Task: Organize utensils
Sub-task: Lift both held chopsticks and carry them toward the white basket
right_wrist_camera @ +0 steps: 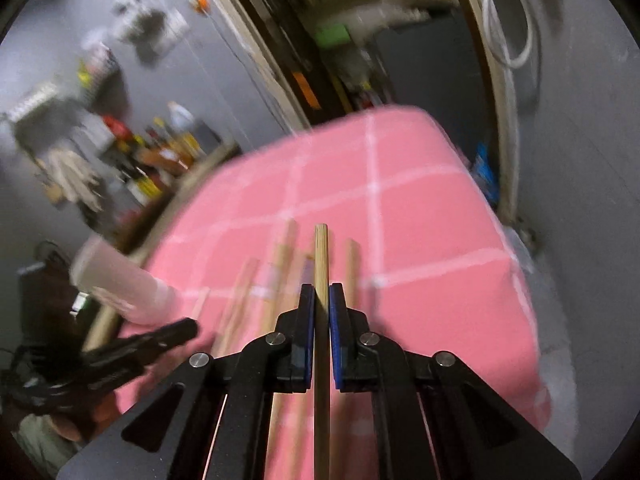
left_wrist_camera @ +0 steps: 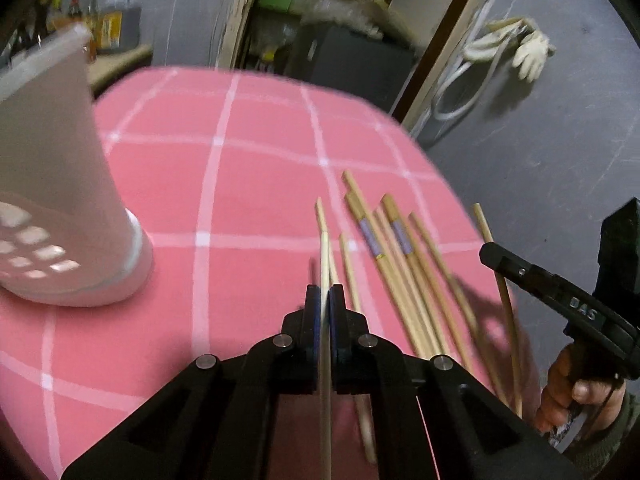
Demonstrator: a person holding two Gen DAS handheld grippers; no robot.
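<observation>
Bamboo stick point(left_wrist_camera: 325, 276) sat pinched in my left gripper point(left_wrist_camera: 324, 300), jaws nearly closed on it, shaft running back between the fingers so the tip pointed forward, presumably for a drop into the white holder point(left_wrist_camera: 60, 200), which stood far left on the pink checked tablecloth point(left_wrist_camera: 240, 168). Right gripper point(right_wrist_camera: 321, 300) likewise clamped down on its own chopstick point(right_wrist_camera: 321, 256), held lengthwise along the fingers. Both looked lifted clear of the cloth, though I couldn't be sure from these angles. Remaining loose chopsticks point(left_wrist_camera: 400, 264) lay fanned on the near right of the table, two with purple bands, some overhanging the near edge. In the left view the right gripper hovered just beside that pile, so my arms were crowding each other. Holder was tall with a perforated side; its mouth was out of frame, so alignment would be a guess. Background: hanging gloves point(left_wrist_camera: 528, 56), bottles on a shelf point(left_wrist_camera: 80, 12), blurred.
</observation>
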